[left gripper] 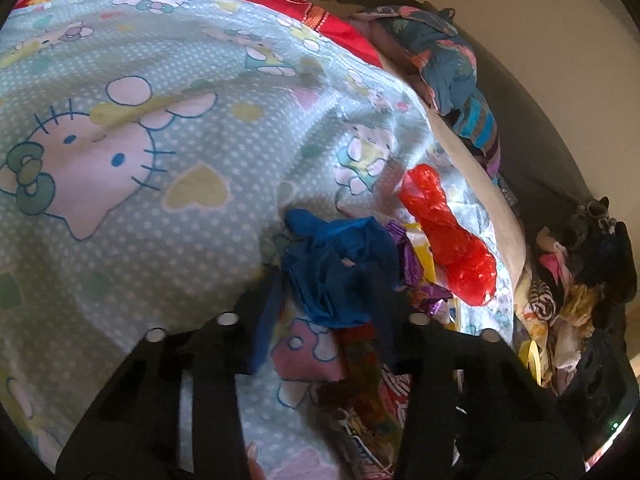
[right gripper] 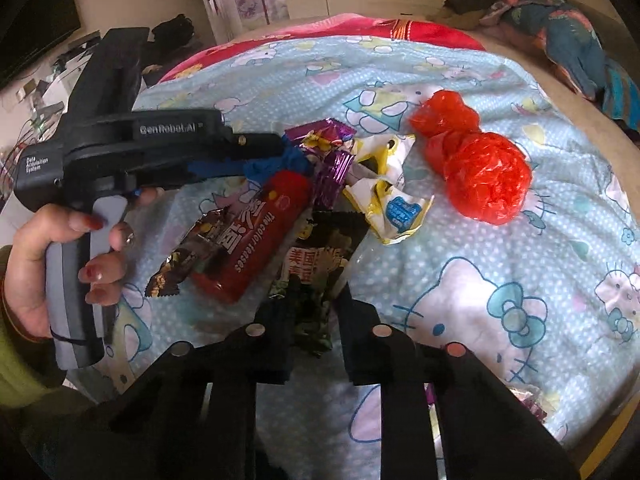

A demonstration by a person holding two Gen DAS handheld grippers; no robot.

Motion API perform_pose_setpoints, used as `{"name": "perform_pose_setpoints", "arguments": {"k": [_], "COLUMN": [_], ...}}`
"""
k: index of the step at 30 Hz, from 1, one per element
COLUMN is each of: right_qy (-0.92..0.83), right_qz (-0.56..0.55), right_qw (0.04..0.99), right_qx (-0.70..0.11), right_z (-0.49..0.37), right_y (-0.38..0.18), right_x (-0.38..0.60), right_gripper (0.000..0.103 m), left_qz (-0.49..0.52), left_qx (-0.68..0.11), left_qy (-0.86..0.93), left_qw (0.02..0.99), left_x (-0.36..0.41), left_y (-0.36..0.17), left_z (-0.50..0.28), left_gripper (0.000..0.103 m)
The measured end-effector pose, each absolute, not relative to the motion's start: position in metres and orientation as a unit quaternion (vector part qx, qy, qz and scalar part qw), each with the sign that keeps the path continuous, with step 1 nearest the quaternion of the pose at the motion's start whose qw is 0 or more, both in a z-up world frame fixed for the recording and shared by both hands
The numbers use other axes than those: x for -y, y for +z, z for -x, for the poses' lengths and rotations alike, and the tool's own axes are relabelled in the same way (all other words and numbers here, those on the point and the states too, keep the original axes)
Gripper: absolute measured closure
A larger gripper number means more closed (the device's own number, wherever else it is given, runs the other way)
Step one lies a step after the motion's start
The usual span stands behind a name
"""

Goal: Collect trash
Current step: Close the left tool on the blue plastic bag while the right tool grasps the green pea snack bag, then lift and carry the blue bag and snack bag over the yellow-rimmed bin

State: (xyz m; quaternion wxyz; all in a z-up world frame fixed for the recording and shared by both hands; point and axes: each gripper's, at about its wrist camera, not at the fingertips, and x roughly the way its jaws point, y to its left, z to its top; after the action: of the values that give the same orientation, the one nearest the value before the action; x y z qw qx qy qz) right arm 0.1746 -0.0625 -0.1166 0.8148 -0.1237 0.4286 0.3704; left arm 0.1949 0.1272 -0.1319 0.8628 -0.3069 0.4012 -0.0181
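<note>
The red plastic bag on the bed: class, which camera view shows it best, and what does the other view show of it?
The right wrist view shows the red plastic bag best: all of it lies in clear sight on the sheet, apart from the wrappers, brightly lit. The left wrist view also shows the bag, but farther toward the side, slightly blurred, beside the blue bag.

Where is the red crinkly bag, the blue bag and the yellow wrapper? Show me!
red crinkly bag [right gripper: 486, 182]: right wrist view, on its big round end.
blue bag [left gripper: 340, 268]: left wrist view, on its crumpled middle.
yellow wrapper [right gripper: 394, 204]: right wrist view, near its blue label.
</note>
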Motion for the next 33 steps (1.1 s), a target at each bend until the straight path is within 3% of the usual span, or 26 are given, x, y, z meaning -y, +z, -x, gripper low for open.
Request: {"name": "perform_pose_setpoints", "arguments": {"k": [5, 8, 18, 33], "right_qy": [0.356, 0.348, 0.346, 0.343], "right_qz": [0.101, 0.085, 0.046, 0.026], "right_qw": [0.831, 0.840, 0.859, 0.875], "right_qx": [-0.415, -0.406, -0.375, -0.340], "right_z": [-0.172, -0.170, -0.155, -0.129], "right_y": [-0.107, -0.100, -0.078, -0.050], "right_x": [0.076, 0.086, 0.107, 0.119], "right_gripper": [0.093, 0.093, 0.094, 0.094], "left_qz": [0.304, 0.309, 0.280, 0.225], "left_qx": [-0.403, -0.390, -0.322, -0.281], "left_qy": [-0.025, -0.020, -0.001, -0.037], "left_qw": [0.863, 0.867, 0.904, 0.932], "left_x": [-0.124, -0.127, -0.134, -0.106], "left_y": [-0.133, -0.129, -0.085, -0.033], "left_z": [-0.192, -0.186, -0.157, -0.135], "left_gripper": [0.090, 0.093, 0.094, 0.094]}}
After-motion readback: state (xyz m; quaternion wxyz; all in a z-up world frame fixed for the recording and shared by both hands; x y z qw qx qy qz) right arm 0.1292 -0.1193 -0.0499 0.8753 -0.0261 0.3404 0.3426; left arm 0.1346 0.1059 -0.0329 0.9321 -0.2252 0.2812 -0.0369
